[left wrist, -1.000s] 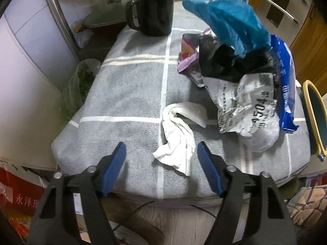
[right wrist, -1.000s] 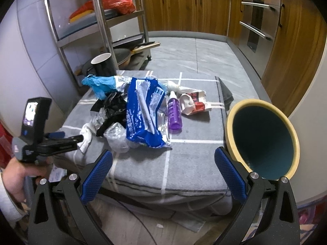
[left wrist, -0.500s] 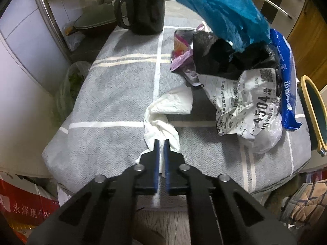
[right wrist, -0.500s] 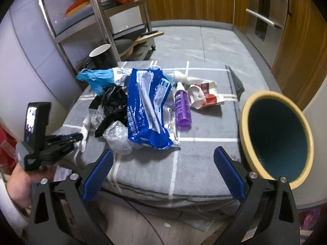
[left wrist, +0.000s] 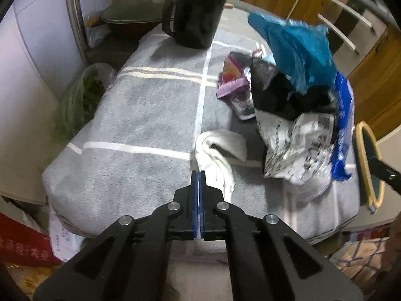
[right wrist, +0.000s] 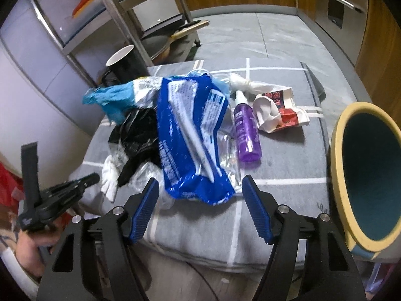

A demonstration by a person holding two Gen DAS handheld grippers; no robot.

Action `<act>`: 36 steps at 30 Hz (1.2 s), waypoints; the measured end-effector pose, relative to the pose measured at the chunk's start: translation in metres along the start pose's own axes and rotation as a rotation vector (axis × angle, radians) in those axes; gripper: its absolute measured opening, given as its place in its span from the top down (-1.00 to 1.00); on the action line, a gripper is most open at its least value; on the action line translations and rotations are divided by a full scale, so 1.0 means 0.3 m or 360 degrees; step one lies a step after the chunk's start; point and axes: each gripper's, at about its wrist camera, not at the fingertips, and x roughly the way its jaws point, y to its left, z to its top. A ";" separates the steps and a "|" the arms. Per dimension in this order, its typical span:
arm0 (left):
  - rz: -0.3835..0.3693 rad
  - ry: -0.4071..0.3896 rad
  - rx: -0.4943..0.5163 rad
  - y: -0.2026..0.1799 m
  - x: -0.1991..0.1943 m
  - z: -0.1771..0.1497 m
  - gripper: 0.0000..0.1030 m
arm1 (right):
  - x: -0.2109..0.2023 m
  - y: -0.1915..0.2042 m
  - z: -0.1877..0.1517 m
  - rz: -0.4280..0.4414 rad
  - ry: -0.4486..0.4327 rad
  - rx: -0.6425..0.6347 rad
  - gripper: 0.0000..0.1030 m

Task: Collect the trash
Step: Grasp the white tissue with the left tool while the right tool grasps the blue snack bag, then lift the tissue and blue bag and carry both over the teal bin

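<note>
L grip [left wrist: 198, 175] pinched on tissue [left wrist: 220, 150] at near edge, 6 o'clock | R grip [right wrist: 200, 190] closing, blue bag [right wrist: 190, 135] betw jaws, no contact | step: grab | next: lift both to bin [right wrist: 337, 150], 3 o'clock

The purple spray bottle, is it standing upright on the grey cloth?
No, the purple spray bottle lies on its side on the grey cloth.

Each claw [left wrist: 198, 175] has black linkage arms, silver rivets, ribbed blue pads [right wrist: 145, 210]; a white sleeve [right wrist: 12, 271] shows.
</note>
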 end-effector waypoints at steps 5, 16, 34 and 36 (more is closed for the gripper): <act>-0.0014 -0.0013 0.0018 -0.001 0.039 0.016 0.70 | 0.036 -0.023 0.030 0.0053 0.0007 0.0065 -0.37; 0.0014 0.0016 0.0096 0.005 0.109 0.002 0.88 | 0.147 0.058 0.109 0.0108 0.0017 -0.0005 -0.05; 0.0065 -0.0236 -0.0014 0.066 -0.074 -0.009 0.99 | 0.131 0.072 0.114 0.0203 -0.0036 -0.0043 0.42; 0.0059 -0.0247 -0.0033 0.070 -0.077 0.001 0.99 | 0.117 0.076 0.116 0.0219 -0.0054 -0.0049 0.45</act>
